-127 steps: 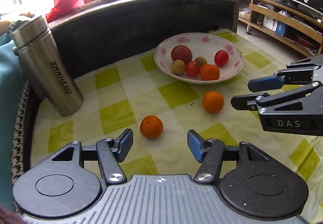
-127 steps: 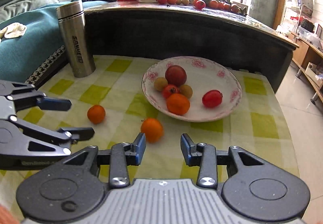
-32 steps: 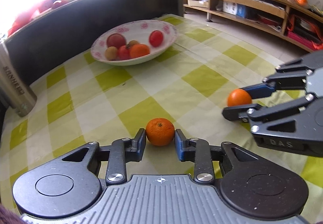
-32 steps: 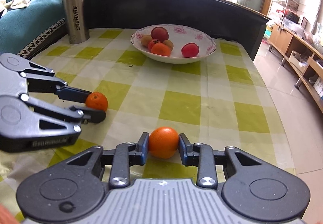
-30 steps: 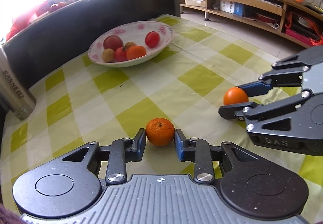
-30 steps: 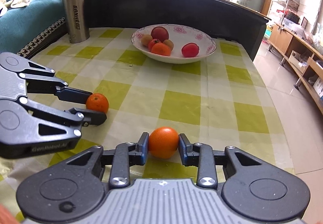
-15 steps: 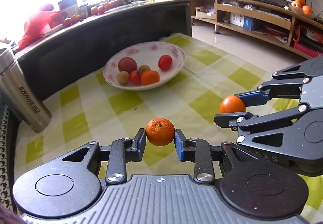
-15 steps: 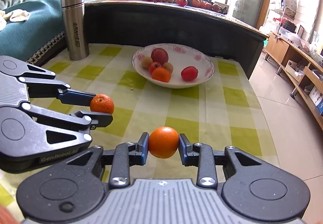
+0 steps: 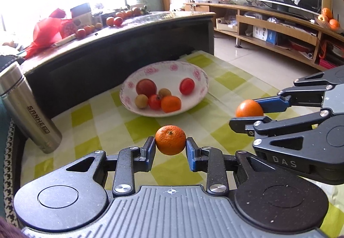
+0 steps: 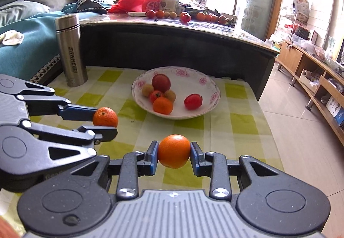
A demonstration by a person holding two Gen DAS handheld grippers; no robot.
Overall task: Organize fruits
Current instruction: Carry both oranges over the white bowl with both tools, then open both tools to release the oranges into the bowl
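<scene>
My left gripper (image 9: 171,147) is shut on a small orange mandarin (image 9: 170,139), held above the green-checked cloth. My right gripper (image 10: 174,153) is shut on a second orange (image 10: 174,151), also lifted off the table. Each gripper shows in the other's view: the right gripper (image 9: 250,113) with its orange (image 9: 249,108) at the right, the left gripper (image 10: 103,119) with its mandarin (image 10: 105,116) at the left. Ahead of both stands a white flowered bowl (image 9: 200,74) (image 10: 211,87) holding several fruits: red ones, small brownish ones and an orange.
A steel flask (image 9: 28,107) (image 10: 72,49) stands at the far left of the cloth. A dark curved counter (image 10: 193,44) with more fruit and a red bag rises behind the bowl. The table's right edge (image 10: 264,122) drops to the floor; a sofa lies left.
Both grippers closed on the loose oranges and have lifted them off the cloth. Over the last second they rose and came nearer the bowl.
</scene>
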